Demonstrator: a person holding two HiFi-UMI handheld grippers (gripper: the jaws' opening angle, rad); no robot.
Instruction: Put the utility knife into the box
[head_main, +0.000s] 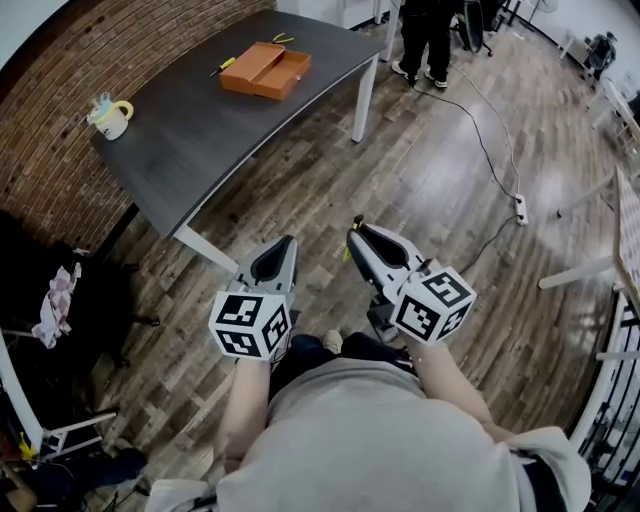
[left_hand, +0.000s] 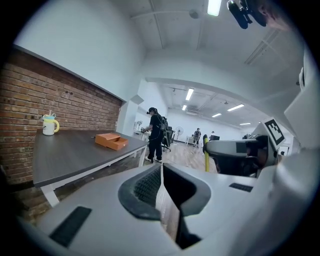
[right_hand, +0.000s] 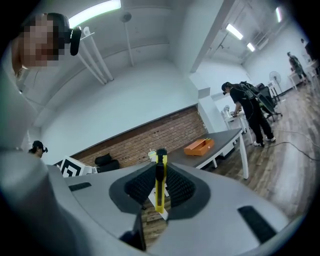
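A yellow and black utility knife (right_hand: 160, 181) stands upright between the pads of my right gripper (right_hand: 160, 186), which is shut on it; its yellow tip (head_main: 357, 222) pokes above the jaws in the head view. An open orange box (head_main: 266, 70) lies on the dark table (head_main: 190, 130) ahead, also seen as the orange box (left_hand: 111, 140) and the orange box (right_hand: 199, 146) from the two gripper views. My left gripper (left_hand: 161, 187) has its jaws together with nothing between them. Both grippers (head_main: 282, 262) (head_main: 368, 250) hover over the wooden floor, short of the table.
A white and yellow mug (head_main: 110, 116) stands at the table's left end. Small yellow tools (head_main: 222, 66) lie beside the box. A person in black (head_main: 425, 40) stands beyond the table. A cable and power strip (head_main: 520, 208) run across the floor at right.
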